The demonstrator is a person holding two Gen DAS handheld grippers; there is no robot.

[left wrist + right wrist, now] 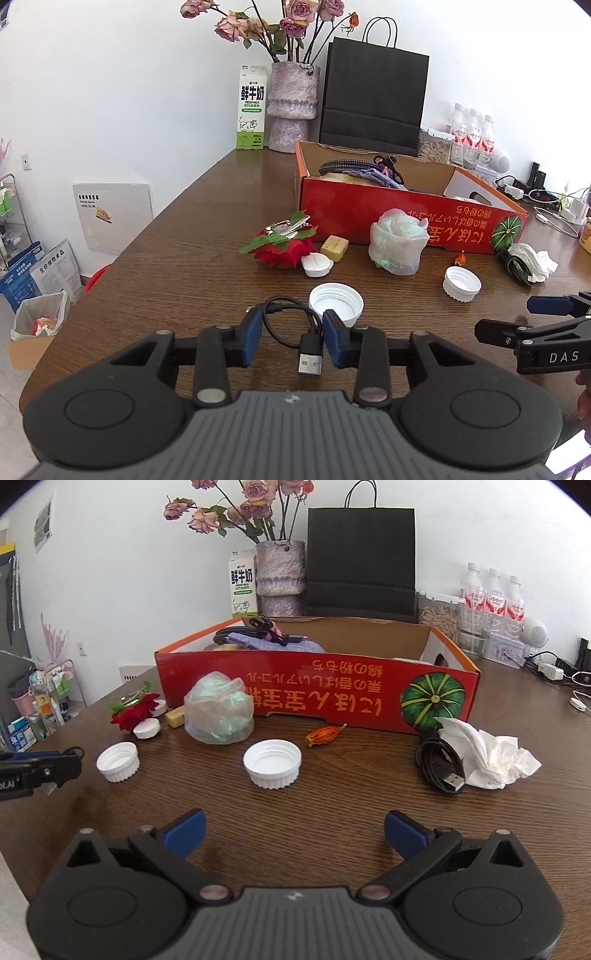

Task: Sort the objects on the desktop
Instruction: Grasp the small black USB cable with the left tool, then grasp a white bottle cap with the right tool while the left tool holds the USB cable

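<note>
My left gripper [292, 338] is open, its blue pads on either side of a short black USB cable [295, 334] lying on the brown table [184, 266]. A white jar lid [336, 304] lies just beyond it. My right gripper [294, 830] is wide open and empty above bare table, in front of another white lid [272, 763]. The red cardboard box [317, 690] holds cables and cloth. In front of it lie a crumpled plastic bag [218, 712], a red fabric rose [133, 710], a dried orange bud [324, 735], a coiled black cable [439, 764] and a white tissue [491, 755].
A milk carton [252, 107], a vase of dried roses [291, 103] and a black paper bag [373, 99] stand at the wall behind the box. Water bottles [493, 602] and chargers are at the right. A small yellow block [334, 248] and a small white cap [316, 265] lie by the rose.
</note>
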